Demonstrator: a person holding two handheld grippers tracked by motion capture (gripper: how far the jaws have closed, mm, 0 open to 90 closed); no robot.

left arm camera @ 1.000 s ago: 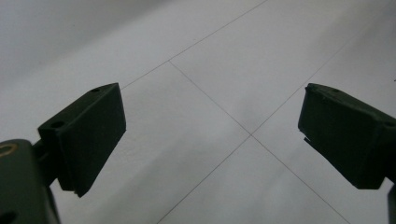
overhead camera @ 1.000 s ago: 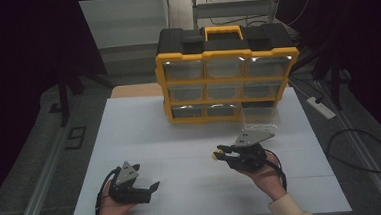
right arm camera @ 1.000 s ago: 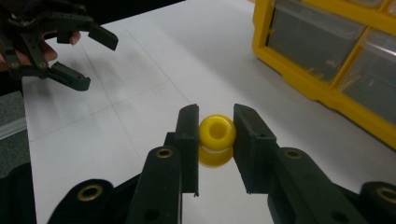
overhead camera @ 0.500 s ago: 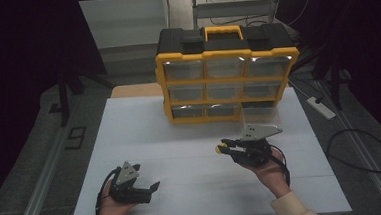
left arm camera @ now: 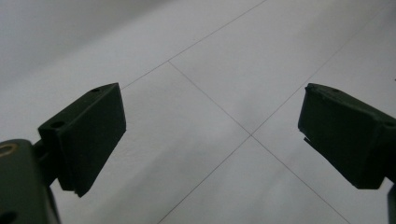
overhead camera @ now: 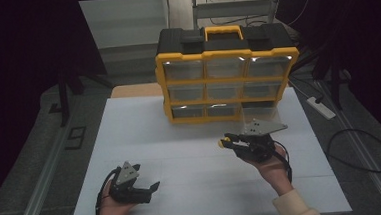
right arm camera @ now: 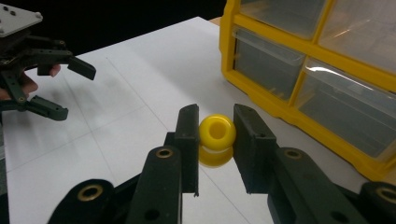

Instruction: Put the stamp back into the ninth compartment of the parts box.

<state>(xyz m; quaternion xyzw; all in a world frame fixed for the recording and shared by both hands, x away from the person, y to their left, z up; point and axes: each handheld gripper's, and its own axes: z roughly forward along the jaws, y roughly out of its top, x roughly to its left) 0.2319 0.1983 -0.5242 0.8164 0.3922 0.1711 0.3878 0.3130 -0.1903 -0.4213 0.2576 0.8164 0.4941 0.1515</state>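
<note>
- The right tool is clamped on a small yellow plastic spool, held above the white bench just in front of the yellow and black organiser case with clear drawers.
- The left tool rests low near the bench's front edge, its jaws spread wide with nothing between them.

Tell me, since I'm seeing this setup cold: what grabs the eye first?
The yellow-and-black plastic organizer with clear drawers stands at the far edge of the white table. In front of it, the right gripper pinches a small yellow plastic ring. The left gripper rests open near the table's front edge.
</note>
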